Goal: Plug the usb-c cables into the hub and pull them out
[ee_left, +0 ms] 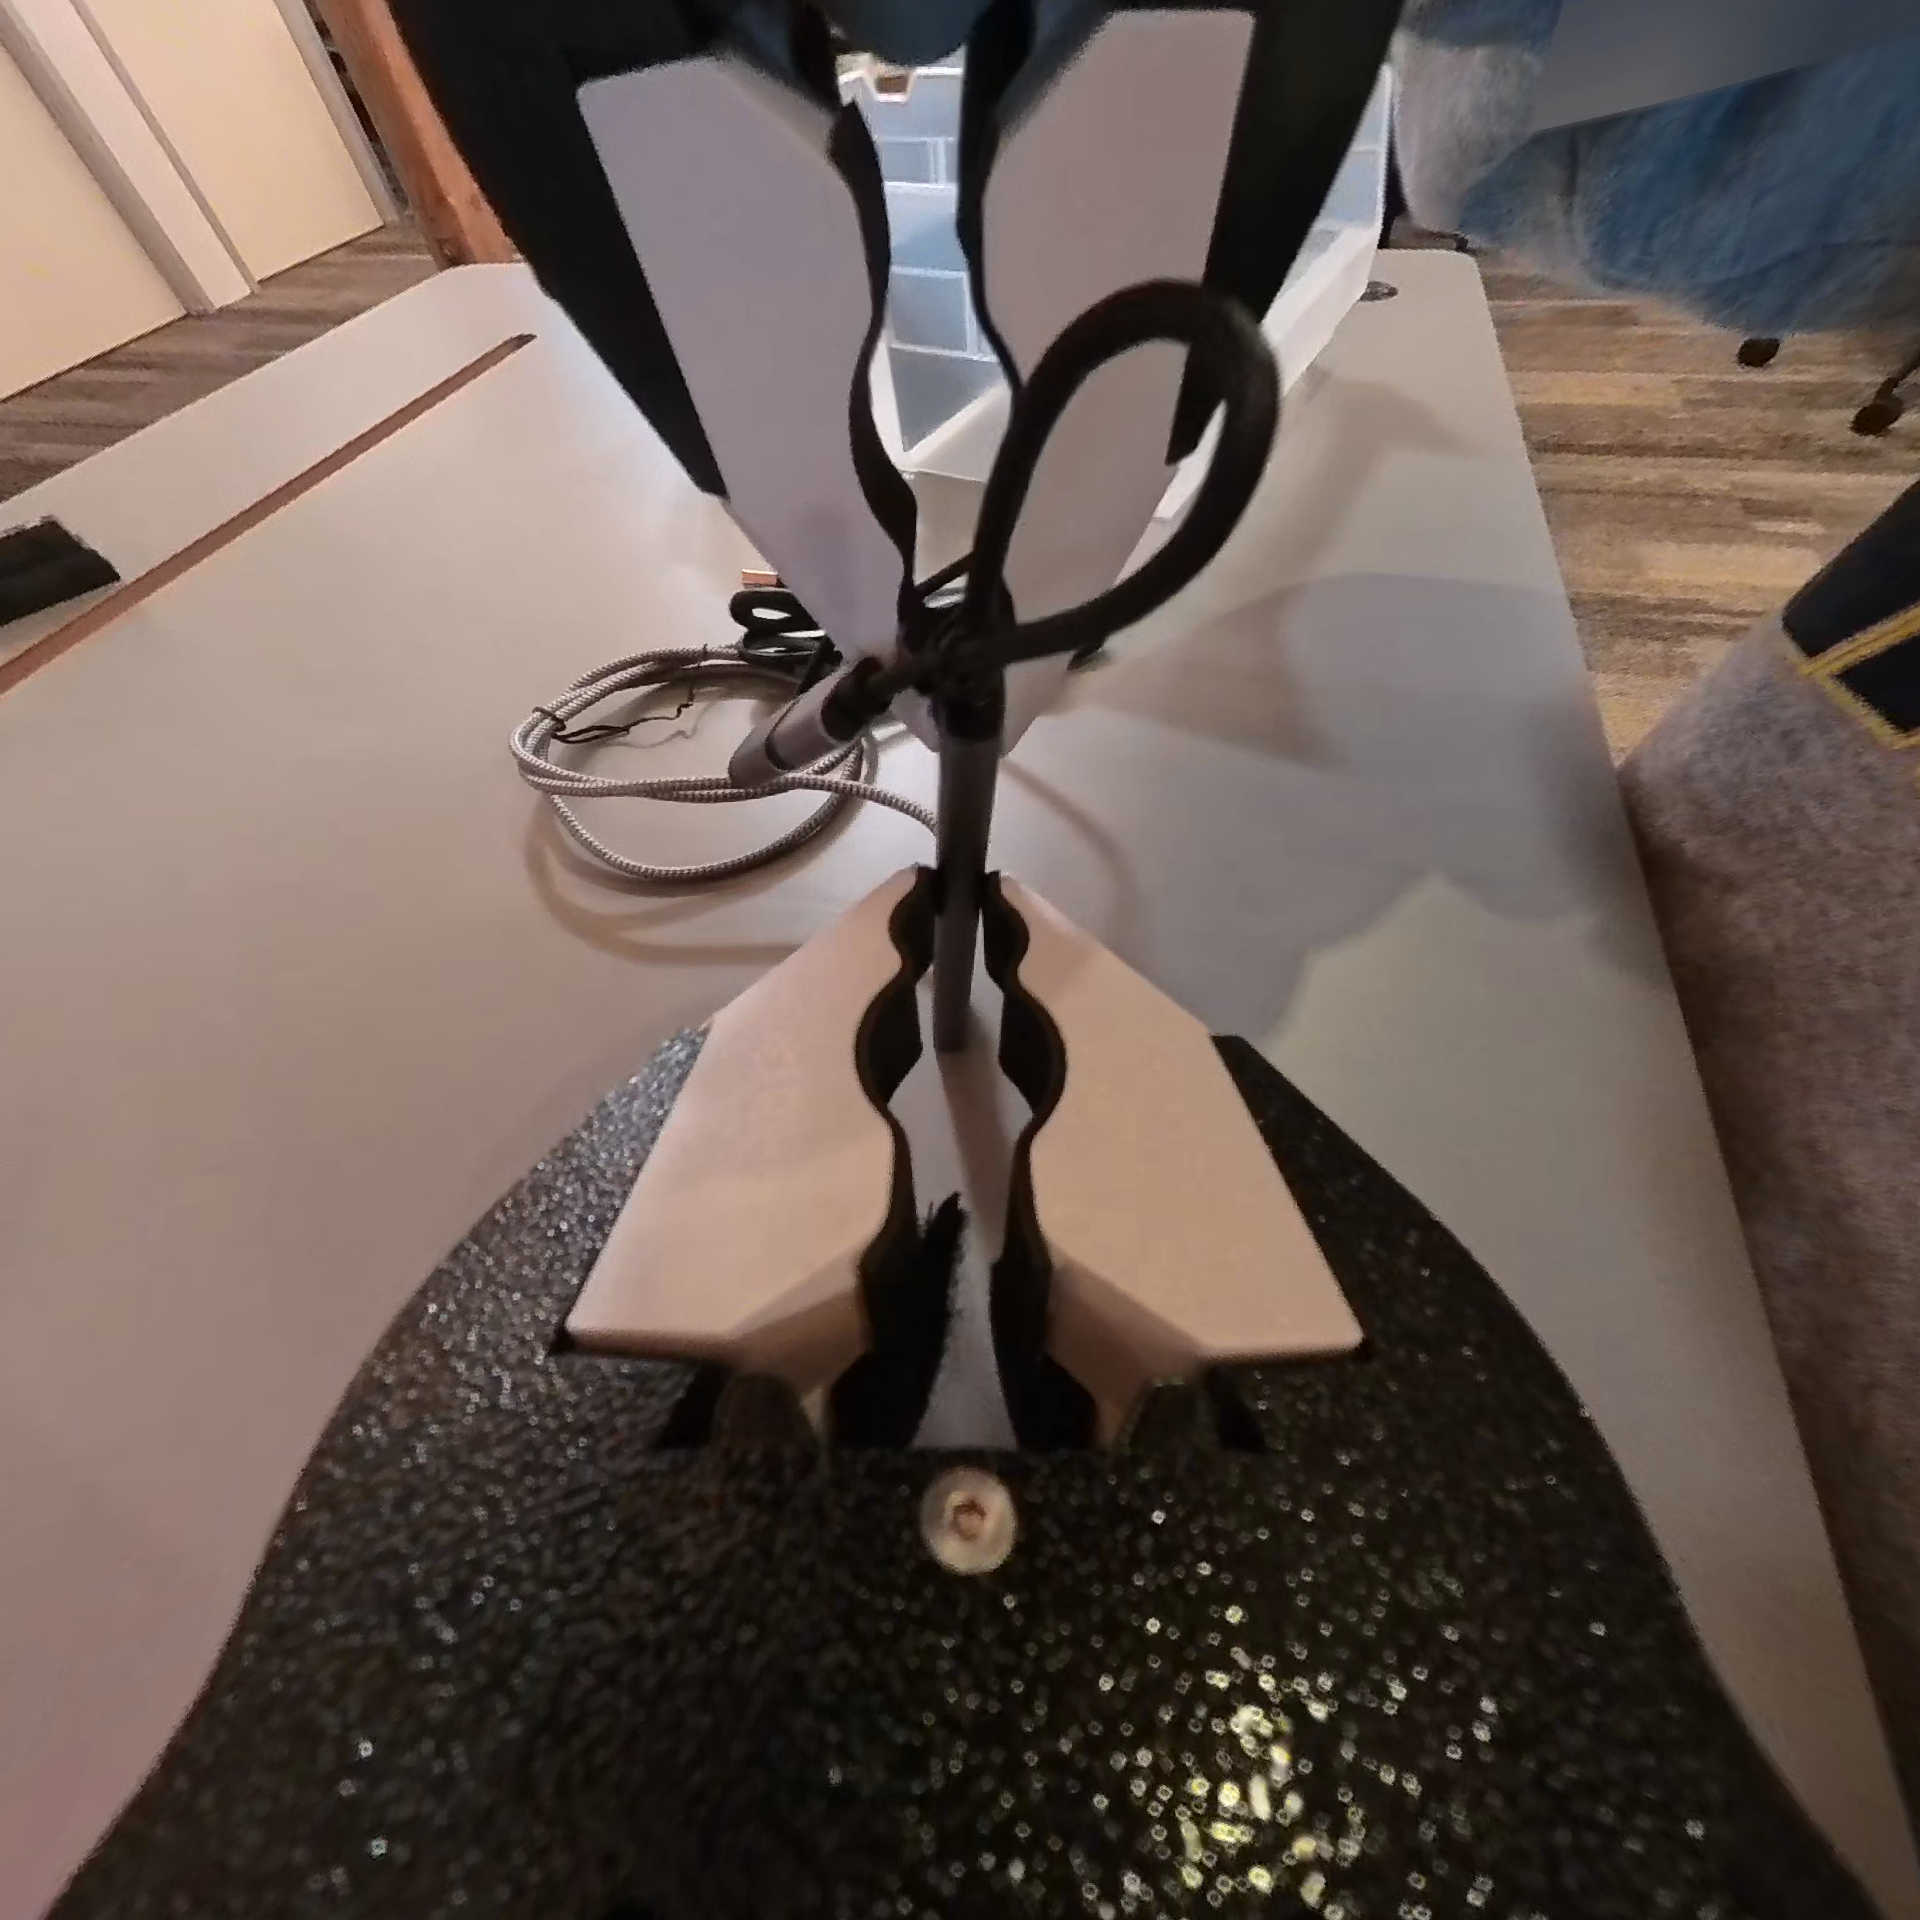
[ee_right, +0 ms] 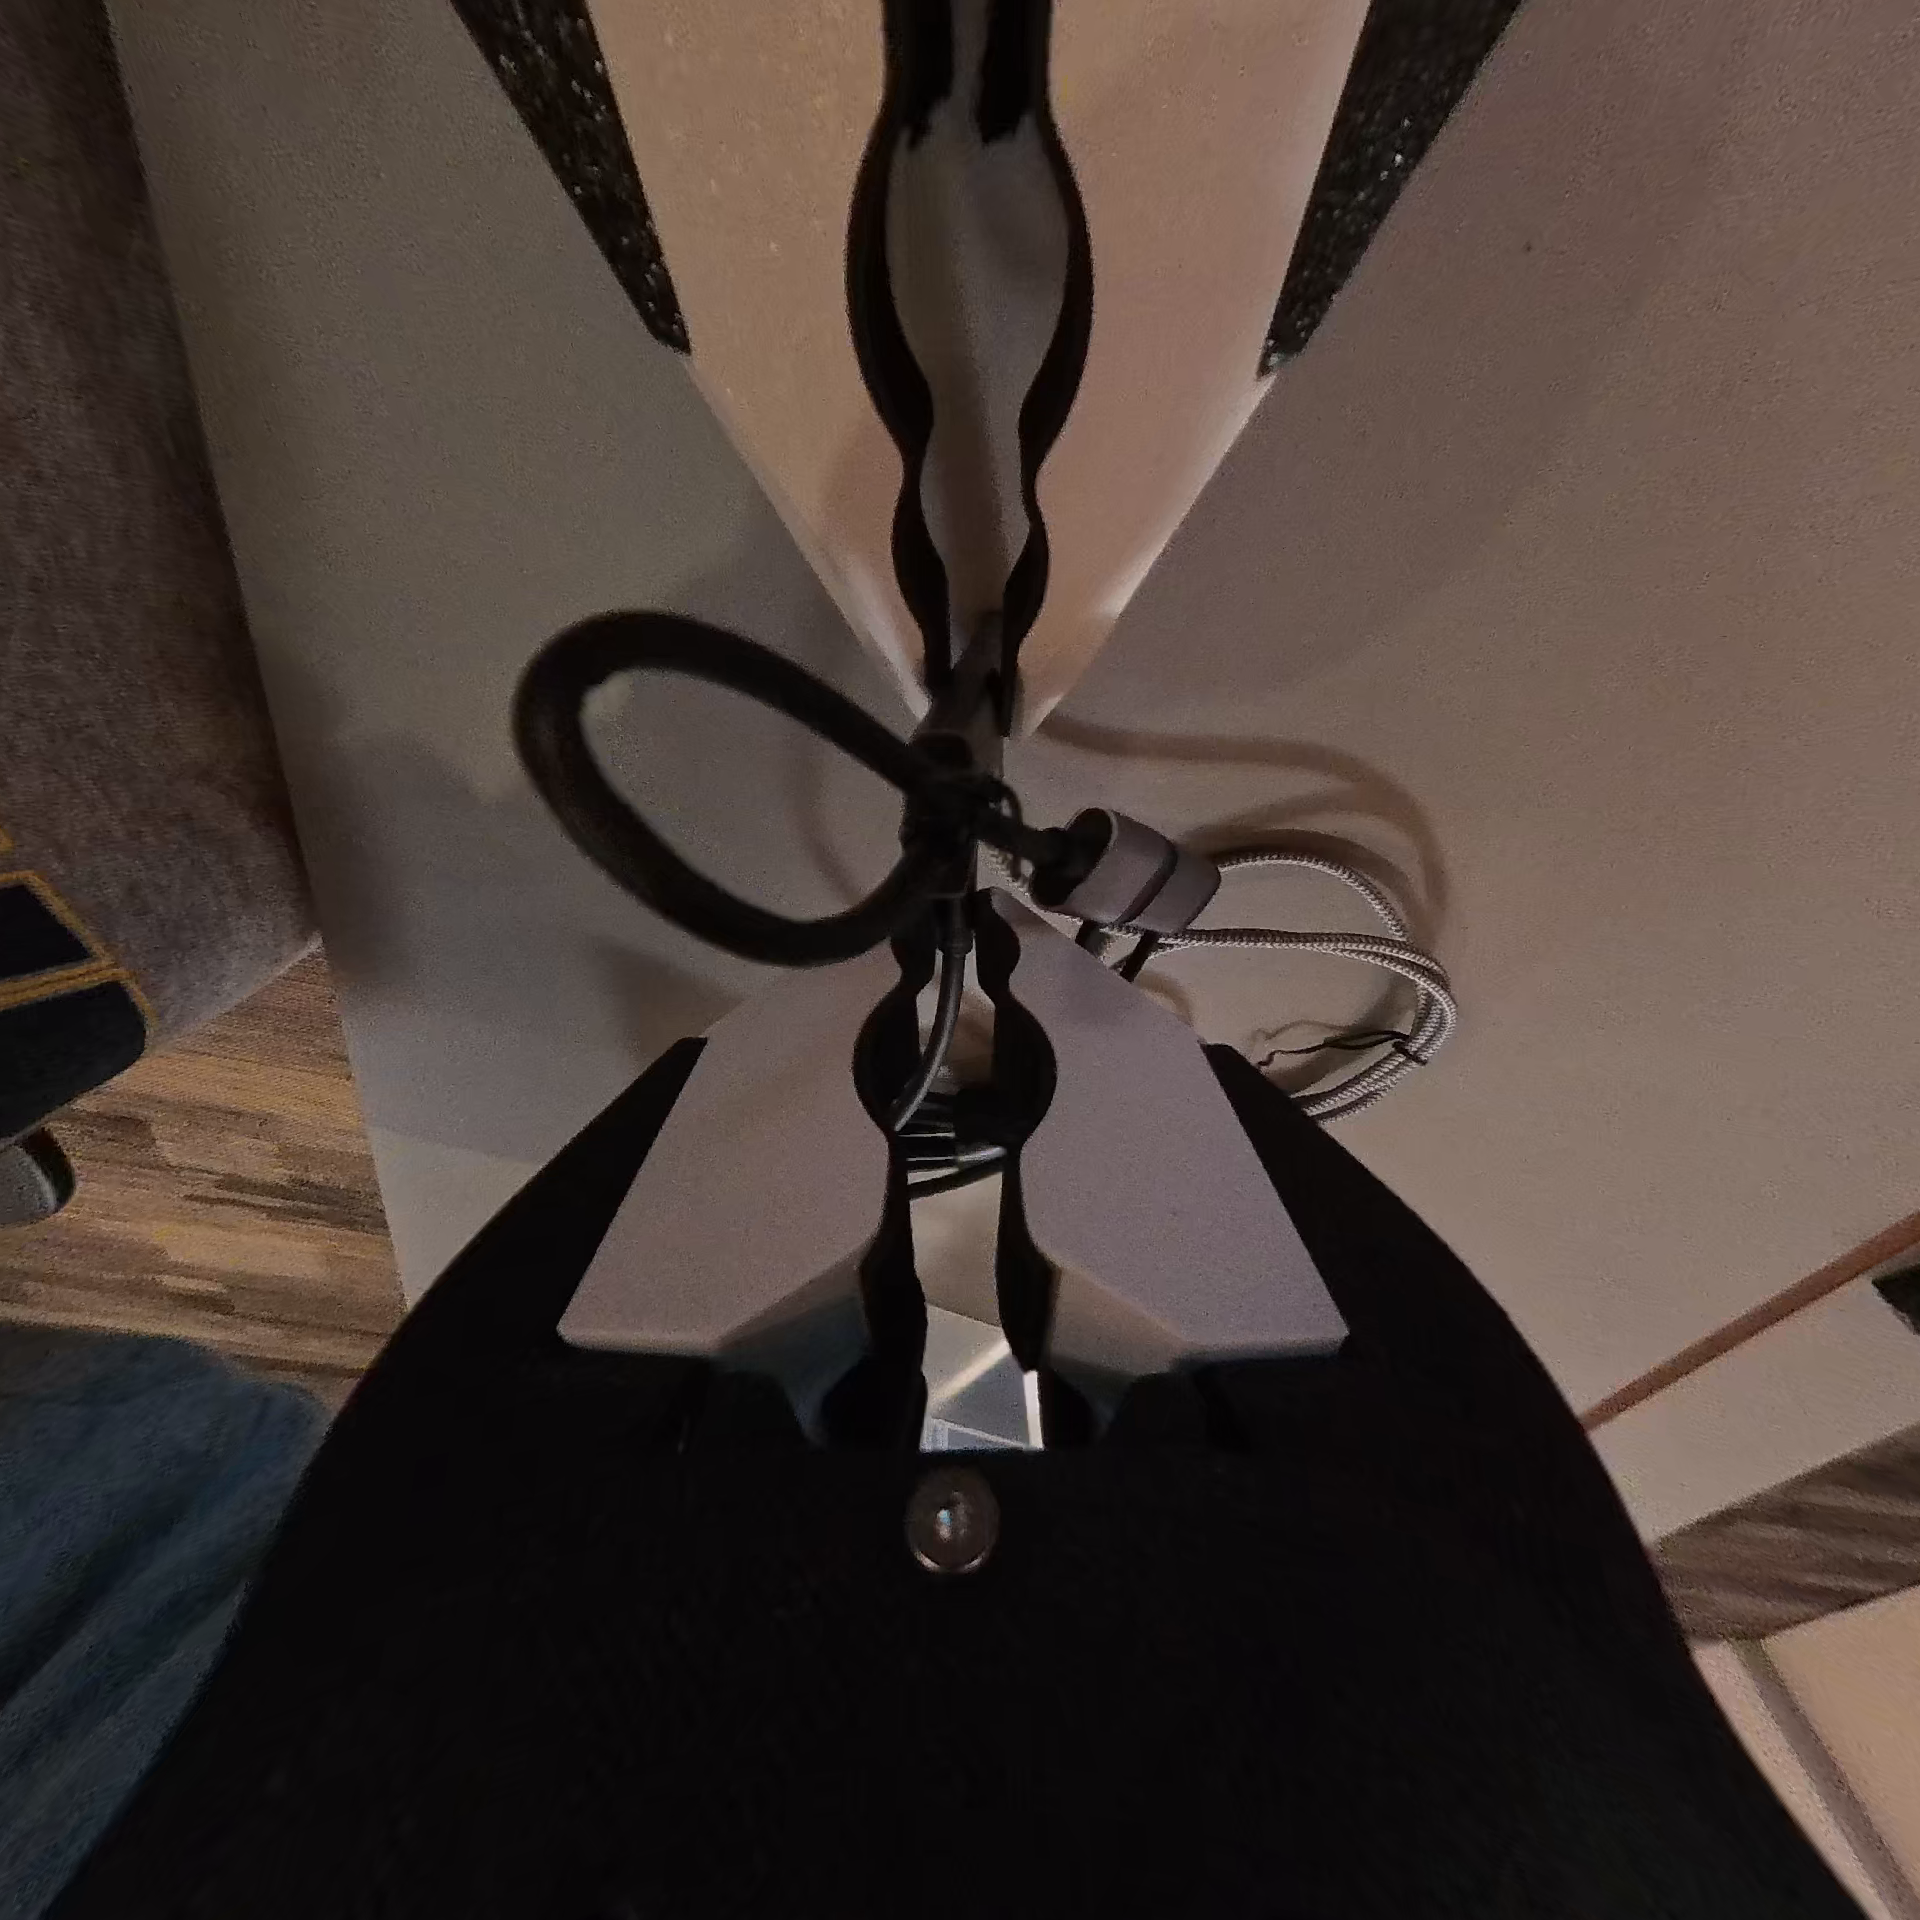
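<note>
Left claw (ee_left: 958,894): tips clenched on a slim grey hub (ee_left: 956,935), a flat bar seen edge-on; its near end sits between the wavy black pads. Right claw (ee_right: 971,914): tips pinched around the dark cable knot (ee_right: 945,821) at the hub's far end; exactly what they grip is hidden in the tangle. A thick black cable loop (ee_left: 1132,457), matte and round-sectioned, springs from that knot. Just beside it hangs a grey plug housing (ee_right: 1138,883), its connection obscured by the right claw's tips. A braided grey-white cable (ee_left: 665,779) coils on the smooth pale bench (ee_left: 312,935), partly hidden behind the claws. Far off, a clear plastic bin (ee_left: 930,312), mostly blocked. No legible writing.
</note>
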Motion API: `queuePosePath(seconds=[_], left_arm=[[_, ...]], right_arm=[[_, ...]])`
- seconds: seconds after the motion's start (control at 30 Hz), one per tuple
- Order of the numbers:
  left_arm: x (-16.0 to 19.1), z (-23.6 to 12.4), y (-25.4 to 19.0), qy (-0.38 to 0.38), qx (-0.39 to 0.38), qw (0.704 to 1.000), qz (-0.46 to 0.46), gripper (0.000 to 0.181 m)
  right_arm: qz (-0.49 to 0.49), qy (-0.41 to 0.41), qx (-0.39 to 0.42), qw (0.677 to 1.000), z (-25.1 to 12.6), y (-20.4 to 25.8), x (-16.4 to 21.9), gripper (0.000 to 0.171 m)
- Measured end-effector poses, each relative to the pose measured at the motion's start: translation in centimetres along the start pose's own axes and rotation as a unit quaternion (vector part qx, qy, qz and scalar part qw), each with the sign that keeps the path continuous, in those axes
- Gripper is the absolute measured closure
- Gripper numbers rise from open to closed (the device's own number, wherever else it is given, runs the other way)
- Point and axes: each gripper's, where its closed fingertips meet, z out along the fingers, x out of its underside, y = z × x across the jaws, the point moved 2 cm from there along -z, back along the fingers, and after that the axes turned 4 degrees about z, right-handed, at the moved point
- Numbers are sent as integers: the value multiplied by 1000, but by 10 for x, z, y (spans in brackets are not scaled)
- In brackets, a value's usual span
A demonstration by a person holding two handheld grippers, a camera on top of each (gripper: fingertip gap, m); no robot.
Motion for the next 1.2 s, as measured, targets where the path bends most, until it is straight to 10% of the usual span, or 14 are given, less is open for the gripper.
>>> queuePosePath(seconds=[0.57, 1.2], left_arm=[[2, -5, 1, -16, 6, 1000, -3, 175], [7, -16, 1, -15, -42, 997, 66, 175]], right_arm=[[-9, 11, 2, 1000, 6, -3, -7, 166], [138, -305, 63, 940, 60, 21, 14, 152]])
